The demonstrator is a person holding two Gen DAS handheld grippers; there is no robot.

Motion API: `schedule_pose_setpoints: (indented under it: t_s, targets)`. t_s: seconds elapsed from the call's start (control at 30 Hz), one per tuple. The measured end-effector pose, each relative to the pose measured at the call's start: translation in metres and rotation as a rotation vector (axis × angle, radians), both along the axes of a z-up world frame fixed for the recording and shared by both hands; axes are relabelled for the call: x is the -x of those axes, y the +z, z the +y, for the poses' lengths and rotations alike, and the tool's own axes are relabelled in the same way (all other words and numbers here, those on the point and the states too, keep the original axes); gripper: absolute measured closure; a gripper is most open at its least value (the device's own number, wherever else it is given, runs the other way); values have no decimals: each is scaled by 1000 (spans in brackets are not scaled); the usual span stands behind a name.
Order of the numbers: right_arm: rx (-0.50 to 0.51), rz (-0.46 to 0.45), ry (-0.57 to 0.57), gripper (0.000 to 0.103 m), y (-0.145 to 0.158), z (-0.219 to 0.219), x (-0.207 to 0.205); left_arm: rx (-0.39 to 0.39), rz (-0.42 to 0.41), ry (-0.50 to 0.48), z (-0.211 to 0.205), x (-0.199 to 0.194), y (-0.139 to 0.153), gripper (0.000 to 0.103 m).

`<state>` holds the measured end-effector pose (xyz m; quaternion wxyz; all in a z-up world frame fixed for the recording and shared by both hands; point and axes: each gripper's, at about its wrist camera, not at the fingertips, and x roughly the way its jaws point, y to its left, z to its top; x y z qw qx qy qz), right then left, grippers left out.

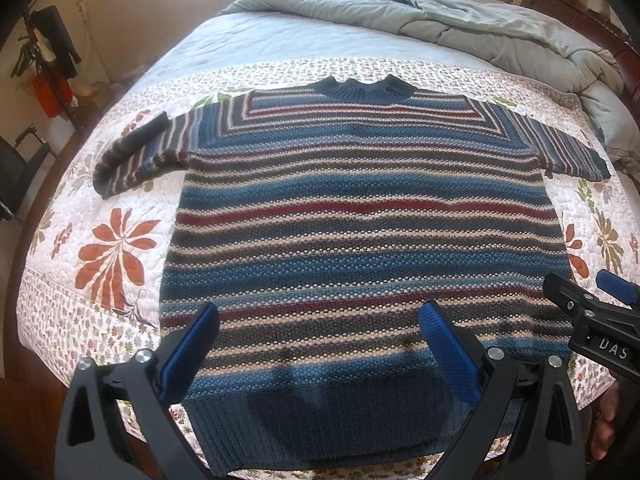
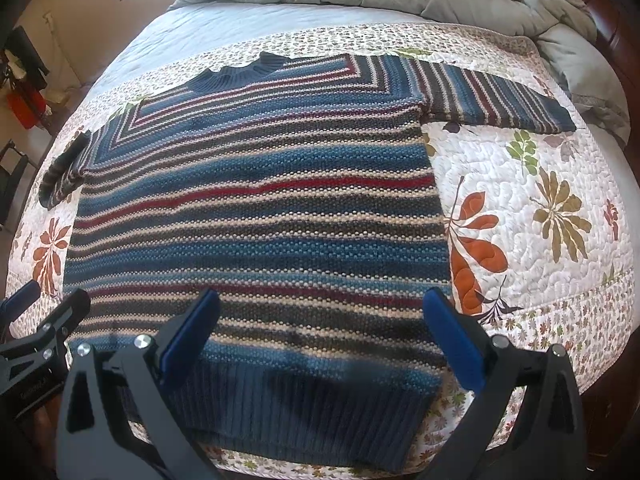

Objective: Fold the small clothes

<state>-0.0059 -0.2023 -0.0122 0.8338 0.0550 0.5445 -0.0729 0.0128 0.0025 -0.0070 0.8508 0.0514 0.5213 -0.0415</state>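
A striped knit sweater [image 1: 360, 208] in blue, red, cream and dark bands lies flat on the bed, collar [image 1: 362, 88] far, ribbed hem [image 1: 320, 420] near. Its left sleeve [image 1: 136, 152] is bunched; the other sleeve [image 2: 492, 96] stretches out straight. My left gripper [image 1: 320, 320] hovers open above the lower part of the sweater [image 2: 256, 208], nothing between its blue pads. My right gripper [image 2: 324, 308] is also open over the hem's right half, holding nothing. Each gripper shows at the edge of the other's view: the right gripper [image 1: 576, 300], the left gripper [image 2: 52, 316].
A white floral quilt [image 2: 540, 208] covers the near bed under the sweater. A rumpled grey-green duvet [image 1: 480, 20] is piled at the far end by a dark wooden headboard [image 1: 560, 0]. A clothes rack [image 1: 48, 60] and a chair [image 1: 20, 168] stand at left.
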Motion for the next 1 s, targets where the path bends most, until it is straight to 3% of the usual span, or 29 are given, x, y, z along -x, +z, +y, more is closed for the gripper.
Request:
schedule_pose_setpoints:
  t_s: [0.63, 0.8, 1.0]
  targets:
    - [11, -9, -7, 2, 0, -18, -7, 10, 14, -10, -9, -16, -4, 3]
    - [33, 19, -37, 2, 6, -71, -31, 27, 5, -32, -41, -51, 1, 3]
    - [89, 56, -137, 2, 10, -174, -77, 20, -25, -55, -108, -113, 3, 3]
